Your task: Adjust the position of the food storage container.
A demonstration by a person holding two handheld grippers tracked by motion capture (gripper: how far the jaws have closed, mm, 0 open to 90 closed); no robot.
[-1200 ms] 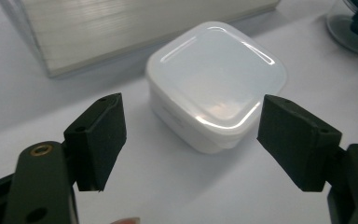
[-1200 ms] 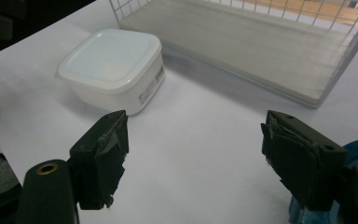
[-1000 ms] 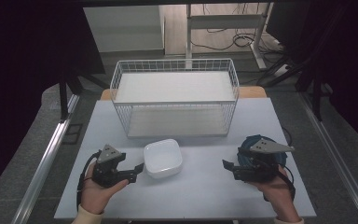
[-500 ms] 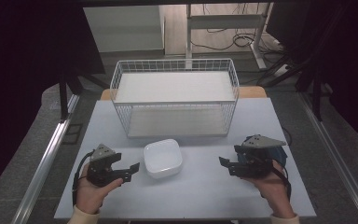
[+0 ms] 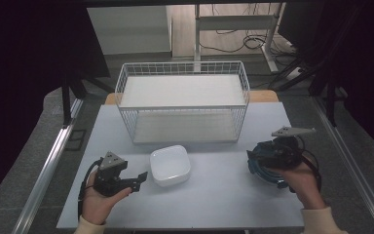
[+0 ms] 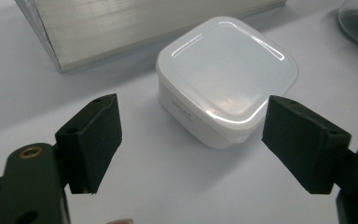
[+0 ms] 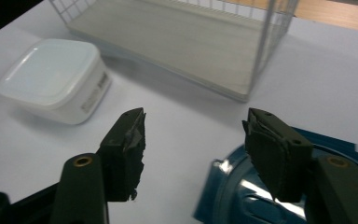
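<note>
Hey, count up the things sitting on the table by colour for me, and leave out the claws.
White: 2, a white wire basket and a white square plastic lidded container.
Blue: 1, a dark blue glossy round dish.
Total: 3.

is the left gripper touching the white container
Apart. The left gripper view shows the left gripper open, bare table between its pads and the white container.

A white, square plastic box with rounded corners is sitting flat on the table, its lid closed and glossy, a small label showing on one side wall. It is lying just in front of the wire basket. A dark blue round lid is lying flat, well right of the box.
</note>
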